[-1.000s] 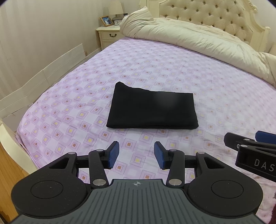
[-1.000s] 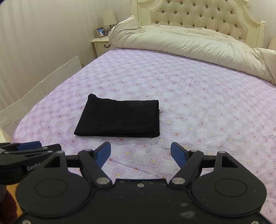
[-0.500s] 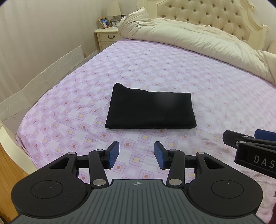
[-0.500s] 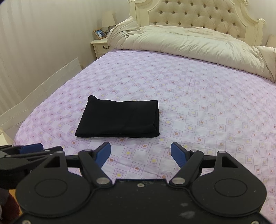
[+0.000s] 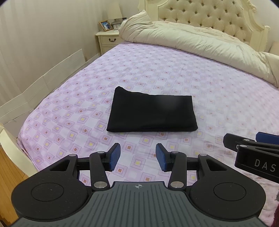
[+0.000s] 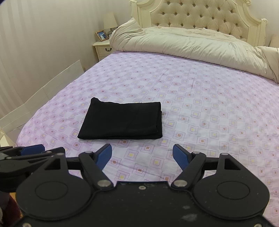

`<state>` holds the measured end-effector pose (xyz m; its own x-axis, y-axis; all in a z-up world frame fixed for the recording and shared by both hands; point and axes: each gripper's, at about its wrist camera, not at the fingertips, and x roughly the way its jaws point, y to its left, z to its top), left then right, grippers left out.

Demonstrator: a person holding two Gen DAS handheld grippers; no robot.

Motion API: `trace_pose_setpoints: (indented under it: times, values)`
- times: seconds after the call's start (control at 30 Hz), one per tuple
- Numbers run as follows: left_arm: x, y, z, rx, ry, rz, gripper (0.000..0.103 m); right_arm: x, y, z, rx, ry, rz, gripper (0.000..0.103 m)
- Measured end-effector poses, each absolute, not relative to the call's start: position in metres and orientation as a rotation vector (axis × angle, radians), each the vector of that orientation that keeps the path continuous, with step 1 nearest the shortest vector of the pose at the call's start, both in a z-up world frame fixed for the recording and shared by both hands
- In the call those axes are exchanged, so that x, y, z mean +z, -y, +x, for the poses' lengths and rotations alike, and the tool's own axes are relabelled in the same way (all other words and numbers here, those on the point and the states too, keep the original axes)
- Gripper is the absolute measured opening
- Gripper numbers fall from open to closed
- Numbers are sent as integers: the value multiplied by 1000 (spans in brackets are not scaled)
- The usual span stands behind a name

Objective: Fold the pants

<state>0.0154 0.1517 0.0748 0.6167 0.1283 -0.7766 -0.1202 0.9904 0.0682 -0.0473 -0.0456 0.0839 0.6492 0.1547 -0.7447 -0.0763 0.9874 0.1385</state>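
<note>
Along the left edge of the bed (image 5: 226,90), pale boards (image 5: 52,69) are leaning against the striped wall, and beyond them a cream nightstand (image 5: 108,41) is standing at the bed's far left corner, carrying a lamp (image 5: 114,13) and a framed photo (image 5: 105,25). The left gripper (image 5: 137,156) is hanging over the bed's near edge with its 2 blue pads partly apart, and nothing is sitting between them. Just beyond it, the black pants (image 5: 151,112) are lying folded into a flat rectangle on the lilac patterned sheet (image 5: 174,69), nearer the left edge and the near edge than the headboard. In the right wrist view the pants (image 6: 122,120) are showing stacked layers along their right side. The right gripper (image 6: 142,156) is hovering beside the left one, its jaws standing wide and holding nothing. A rumpled cream duvet (image 5: 200,41) is bunching along the far edge below the tufted headboard (image 5: 209,15), trailing toward the far right corner.
</note>
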Motion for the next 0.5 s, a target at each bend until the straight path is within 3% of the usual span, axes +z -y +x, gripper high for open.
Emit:
trace_pose_setpoints:
  times: [0.5]
  values:
    - [76, -149, 12, 127, -889, 14, 43, 83, 44, -49, 118, -856, 123, 81]
